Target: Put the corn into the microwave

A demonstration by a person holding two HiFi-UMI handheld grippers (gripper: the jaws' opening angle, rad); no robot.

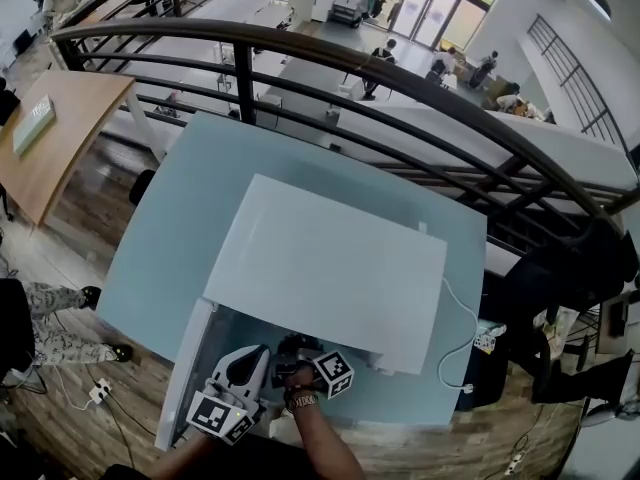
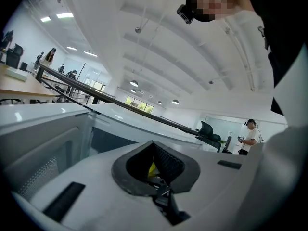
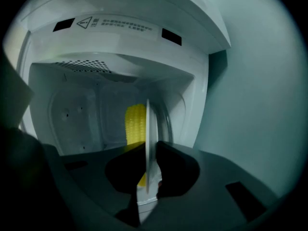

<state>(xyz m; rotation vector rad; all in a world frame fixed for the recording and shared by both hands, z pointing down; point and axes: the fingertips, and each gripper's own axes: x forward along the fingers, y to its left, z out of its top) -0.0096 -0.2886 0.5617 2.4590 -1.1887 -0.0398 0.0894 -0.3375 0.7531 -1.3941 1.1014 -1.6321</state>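
Right gripper view shows my right hand-held gripper [image 3: 150, 162] nearly closed, pinching the rim of a thin white plate [image 3: 147, 129] seen edge-on. The corn [image 3: 135, 121] lies against the plate's left face just beyond the jaws, its long axis along the plate. The microwave [image 3: 120, 32] cavity gapes straight ahead, and nothing I can see blocks it. On the desk [image 1: 180, 218] the door [image 1: 190, 368] hangs open leftward. My left hand-held gripper [image 2: 153, 170] is close beside, jaws nearly together around an unidentifiable yellow sliver.

warning triangle [image 3: 85, 22] with lines of print too small to read, on upper frame of microwave [image 3: 192, 18]
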